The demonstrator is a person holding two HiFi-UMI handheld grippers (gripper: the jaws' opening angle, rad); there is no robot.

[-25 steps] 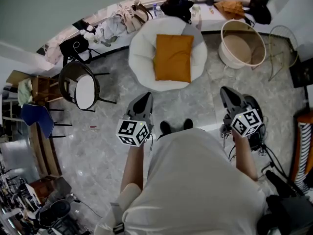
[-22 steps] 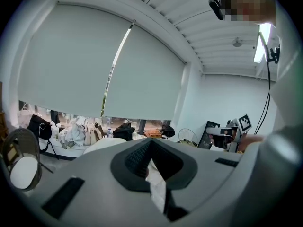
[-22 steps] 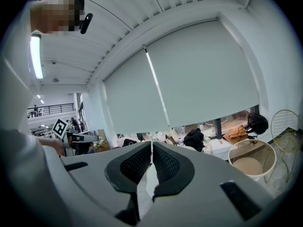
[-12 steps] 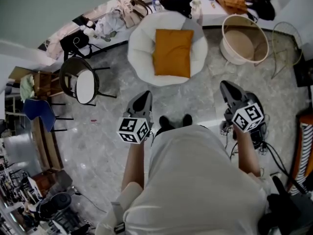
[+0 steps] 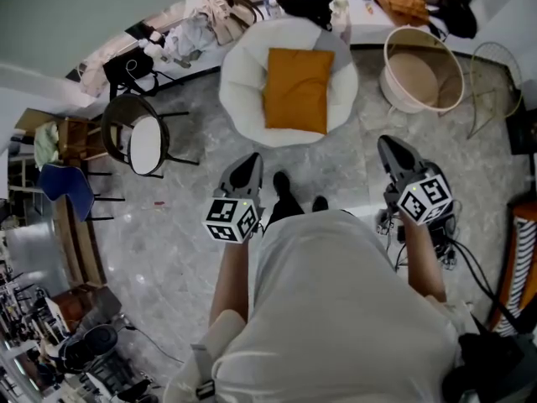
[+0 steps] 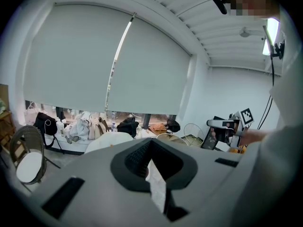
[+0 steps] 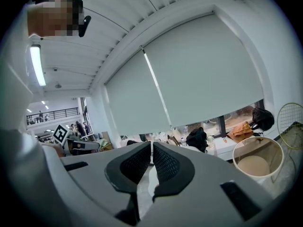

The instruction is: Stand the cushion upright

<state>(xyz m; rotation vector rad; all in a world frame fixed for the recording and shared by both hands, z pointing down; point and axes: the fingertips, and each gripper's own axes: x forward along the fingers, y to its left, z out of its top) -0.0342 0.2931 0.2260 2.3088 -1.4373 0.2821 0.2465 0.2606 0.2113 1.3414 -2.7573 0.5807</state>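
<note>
- Cushion (image 5: 297, 91): orange, lying flat on the seat of the round white chair (image 5: 243, 99), one short edge toward the chair's back. No part of it is raised.
- Left gripper (image 5: 249, 161): its jaws are pressed together with nothing between them. It hangs over the floor (image 5: 185, 217) on the near side of the chair, well apart from it, nose toward the chair's front.
- Right gripper (image 5: 388, 145): its jaws are likewise together and empty. It is on the near side of the chair and off to its right, also well apart from it.
- Gripper views: each looks over its own closed jaws toward the blind-covered window wall behind the chair. The left view catches the chair's white top just above the gripper body.
- Tub (image 5: 419, 78): a pale round one stands to the right of the chair, empty as far as can be seen.
- Person: stands on the near side of the chair, facing it, shoes (image 5: 281, 185) on the floor.
- Progress: nothing of the task looks done. Neither gripper has reached the chair or touched the cushion.
- Left to do, as a judgement: come up to the chair, open the jaws, take the cushion by an edge or corner, lift that side, and lean it against the chair's back so it stands.
- Risk, as a guess: a soft cushion on a padded seat may sag or slide down unless the chair's back props it.
</note>
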